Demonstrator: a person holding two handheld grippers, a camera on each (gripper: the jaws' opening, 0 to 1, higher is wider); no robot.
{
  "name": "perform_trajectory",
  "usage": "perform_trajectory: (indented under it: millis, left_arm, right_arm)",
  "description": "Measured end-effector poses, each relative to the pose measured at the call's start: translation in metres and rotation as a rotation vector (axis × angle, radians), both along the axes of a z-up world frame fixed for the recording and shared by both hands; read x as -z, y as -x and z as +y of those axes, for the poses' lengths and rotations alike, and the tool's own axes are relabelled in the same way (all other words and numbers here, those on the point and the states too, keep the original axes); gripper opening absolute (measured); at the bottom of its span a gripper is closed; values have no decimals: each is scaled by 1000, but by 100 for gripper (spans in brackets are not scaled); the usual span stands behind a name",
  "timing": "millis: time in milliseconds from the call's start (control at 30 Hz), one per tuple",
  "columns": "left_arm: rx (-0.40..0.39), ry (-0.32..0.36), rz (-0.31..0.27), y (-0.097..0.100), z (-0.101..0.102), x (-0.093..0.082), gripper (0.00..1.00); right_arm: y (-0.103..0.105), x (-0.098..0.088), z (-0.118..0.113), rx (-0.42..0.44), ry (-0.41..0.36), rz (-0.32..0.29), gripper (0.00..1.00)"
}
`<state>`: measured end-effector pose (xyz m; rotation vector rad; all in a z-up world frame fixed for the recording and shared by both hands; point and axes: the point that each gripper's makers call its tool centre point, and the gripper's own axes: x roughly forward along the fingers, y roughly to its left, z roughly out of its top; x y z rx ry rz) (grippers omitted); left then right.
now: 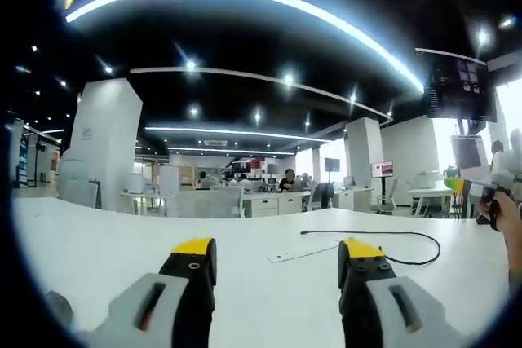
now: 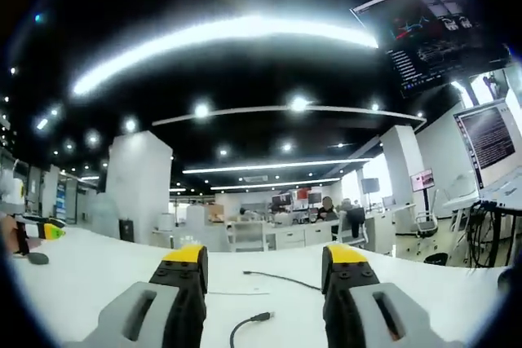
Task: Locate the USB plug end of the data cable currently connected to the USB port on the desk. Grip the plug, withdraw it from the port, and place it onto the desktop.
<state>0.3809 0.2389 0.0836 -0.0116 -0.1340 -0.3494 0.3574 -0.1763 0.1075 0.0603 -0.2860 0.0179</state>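
— Both grippers first: how do they stand?

— Left gripper (image 1: pixel 277 262) has its yellow-tipped jaws spread wide with nothing between them, hovering over the white desk (image 1: pixel 98 242). Right gripper (image 2: pixel 265 270) is the same, jaws parted and empty.

— And the cable?

— In the left gripper view, the black data cable (image 1: pixel 408 238) loops across the desk beyond the right jaw, one end reaching a flat white strip (image 1: pixel 292 254) lying between the jaws, farther out. I cannot tell whether that end is plugged in. In the right gripper view, a loose cable end with a small plug (image 2: pixel 259 316) lies on the desk between the jaws, near them; a second stretch of black cable (image 2: pixel 281 279) runs farther out.

— Anything else?

— The other gripper (image 2: pixel 37 230) shows at the left edge of the right gripper view, held by a hand (image 2: pixel 10 238).
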Motion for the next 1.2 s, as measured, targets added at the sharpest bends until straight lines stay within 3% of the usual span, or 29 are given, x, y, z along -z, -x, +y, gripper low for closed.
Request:
perform_trajectory:
  millis: [267,500,900,1200]
  left_arm:
    - [-67,17,7,24,22,24,60]
    - [-124,39,-6,45,38,36,60]
    - [-239,35,-16,67,62,55,60]
    - [-327,97,26,70,85,89,57]
  right_arm:
    - [34,21,-5,76,15,-5,59]
    - [52,45,-13,135,-18,4,59]
    - [51,92,-9,170,-18,102,60]
    - [47,99,5,236,97,129,62]
